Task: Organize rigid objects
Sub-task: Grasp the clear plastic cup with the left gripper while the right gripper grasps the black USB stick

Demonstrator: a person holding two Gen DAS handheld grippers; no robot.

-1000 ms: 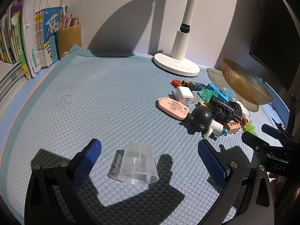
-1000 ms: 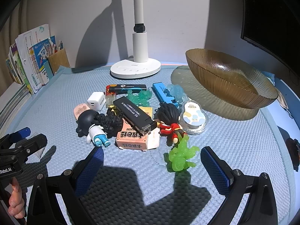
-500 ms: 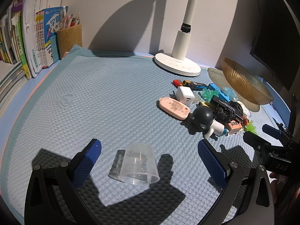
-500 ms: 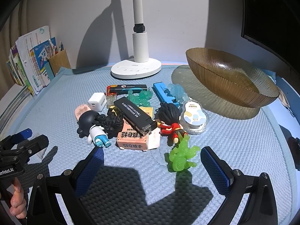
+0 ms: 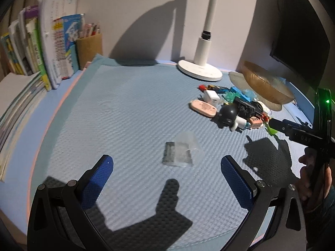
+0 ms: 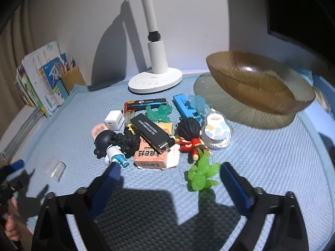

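A pile of small rigid objects lies on the blue mat [image 6: 272,156]: a black lighter [image 6: 151,132], a pink box [image 6: 149,159], a black-headed figure [image 6: 106,144], a red-clothed figure [image 6: 189,135], a white charger [image 6: 114,122] and a green toy [image 6: 202,175]. My right gripper [image 6: 169,179] is open, its fingers on either side of the green toy's near end. A clear plastic cup [image 5: 183,149] lies on its side ahead of my open, empty left gripper [image 5: 167,179]. An amber glass bowl [image 6: 259,85] stands at the back right.
A white lamp base [image 6: 155,80] stands behind the pile. Books [image 5: 41,48] and a pen holder [image 5: 89,50] line the left edge. A dark monitor [image 5: 301,41] hangs at the right. The right gripper shows in the left wrist view [image 5: 293,129].
My left gripper has drawn back and to the left, so the clear cup lies farther ahead. My right gripper has moved forward toward the pile, up to the green toy.
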